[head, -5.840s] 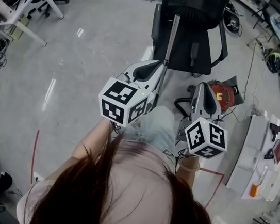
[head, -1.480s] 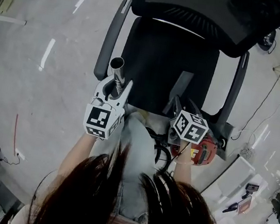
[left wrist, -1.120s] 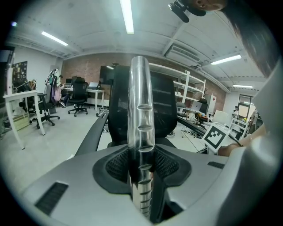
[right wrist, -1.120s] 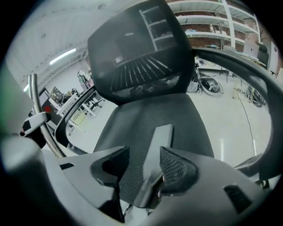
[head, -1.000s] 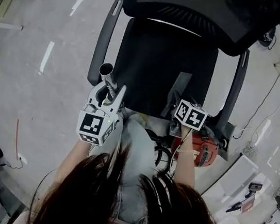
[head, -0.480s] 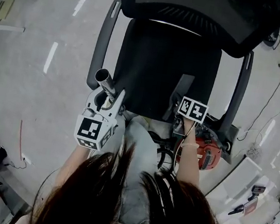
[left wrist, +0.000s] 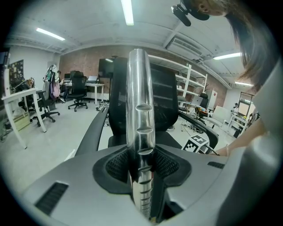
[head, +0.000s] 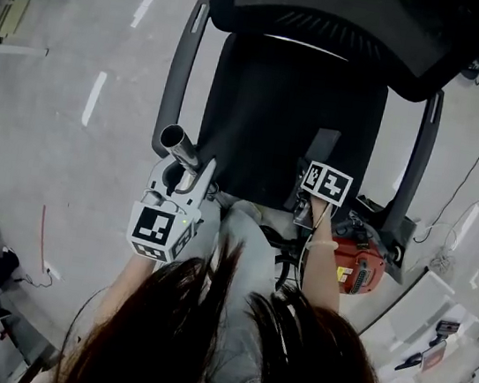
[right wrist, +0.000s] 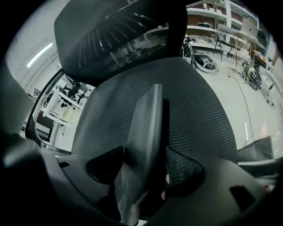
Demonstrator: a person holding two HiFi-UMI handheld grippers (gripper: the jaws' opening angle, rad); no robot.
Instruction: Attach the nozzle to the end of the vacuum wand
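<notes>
We hold our left gripper (head: 189, 168) by the chair's armrest (head: 179, 70), clamped on the vacuum wand (left wrist: 139, 106), while our right gripper (head: 308, 198) points steeply down, jaws just opened wide around the nozzle (right wrist: 148, 132) on the seat (head: 269, 110)

1. The left hand-held gripper (left wrist: 141, 165) points forward and moderately downward. Its jaws are closed on the vacuum wand (left wrist: 140, 110), with a pad pressed against each side of the tube.
2. The left forearm (head: 134, 273) extends forward from the body. The gripper's marker cube faces up toward the head camera.
3. The right hand-held gripper (right wrist: 146, 170) points steeply downward. Its jaws have just been opening and stand wide apart, with the nozzle (right wrist: 148, 128) between them and no pad clamped on it.
4. The right forearm (head: 322, 279) reaches forward, and the right hand (head: 319, 218) grasps the gripper just below its marker cube.
</notes>
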